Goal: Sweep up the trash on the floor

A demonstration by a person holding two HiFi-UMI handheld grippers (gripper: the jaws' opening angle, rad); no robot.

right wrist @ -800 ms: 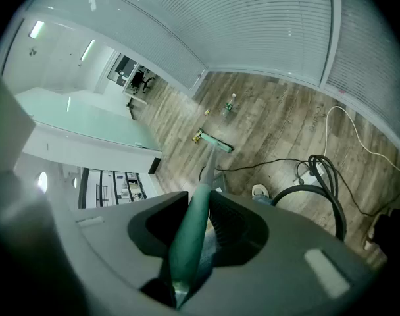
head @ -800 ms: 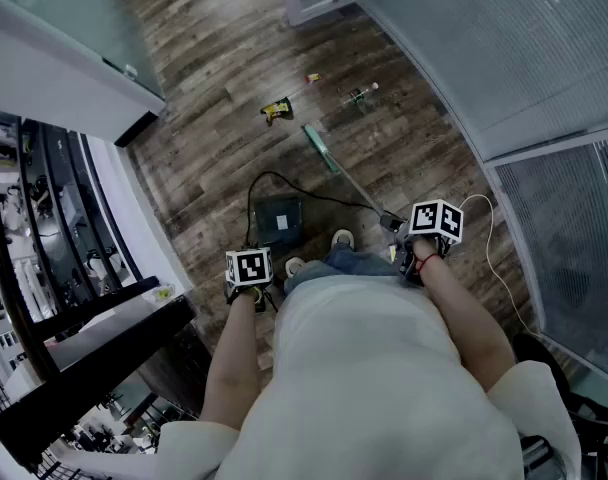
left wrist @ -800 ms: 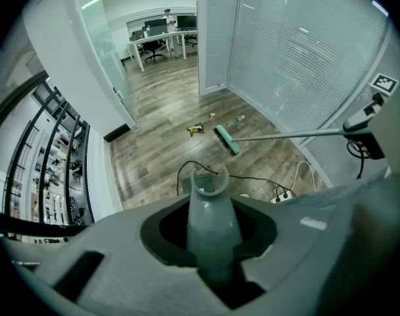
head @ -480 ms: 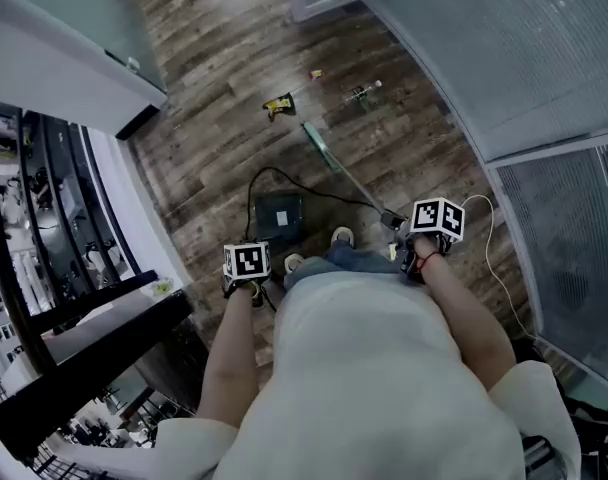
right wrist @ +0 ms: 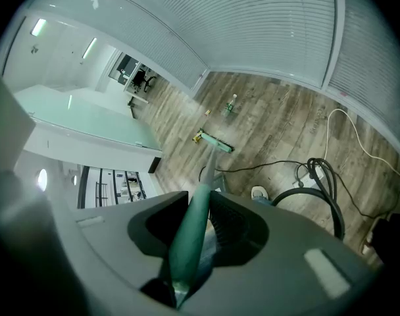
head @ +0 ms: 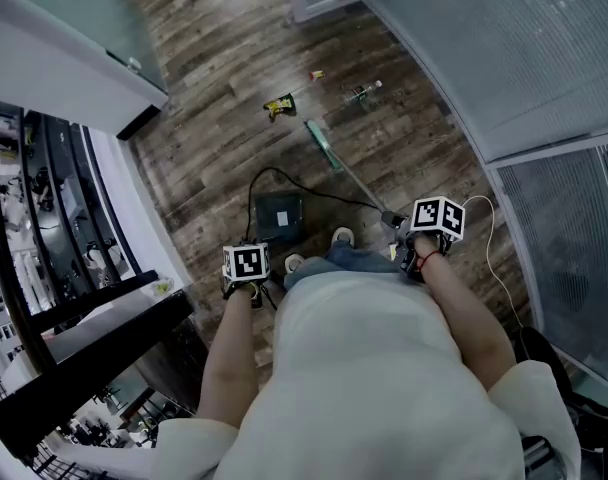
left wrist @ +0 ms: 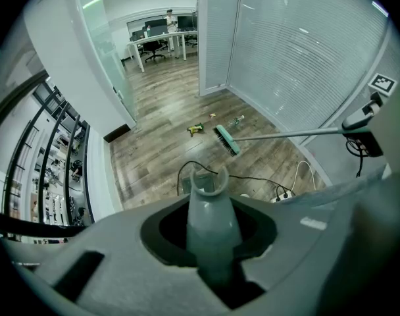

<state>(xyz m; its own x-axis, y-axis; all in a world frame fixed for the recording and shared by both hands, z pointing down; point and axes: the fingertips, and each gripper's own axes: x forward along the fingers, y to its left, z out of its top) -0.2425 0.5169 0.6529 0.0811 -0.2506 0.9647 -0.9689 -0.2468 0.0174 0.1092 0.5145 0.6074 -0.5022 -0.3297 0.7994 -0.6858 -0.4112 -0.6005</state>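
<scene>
Right gripper view: the right gripper [right wrist: 190, 241] has its jaws pressed onto the green handle of the broom [right wrist: 199, 206], whose head [right wrist: 217, 142] rests on the wood floor [right wrist: 279, 120]. Near the head lies a yellow wrapper [right wrist: 199, 137]; a small bottle [right wrist: 231, 104] lies farther off.

Left gripper view: the left gripper [left wrist: 210, 245] has its jaws clamped on the grey dustpan handle [left wrist: 210, 206].

Head view: the dustpan [head: 279, 218] sits on the floor just ahead of the person's shoes.
</scene>
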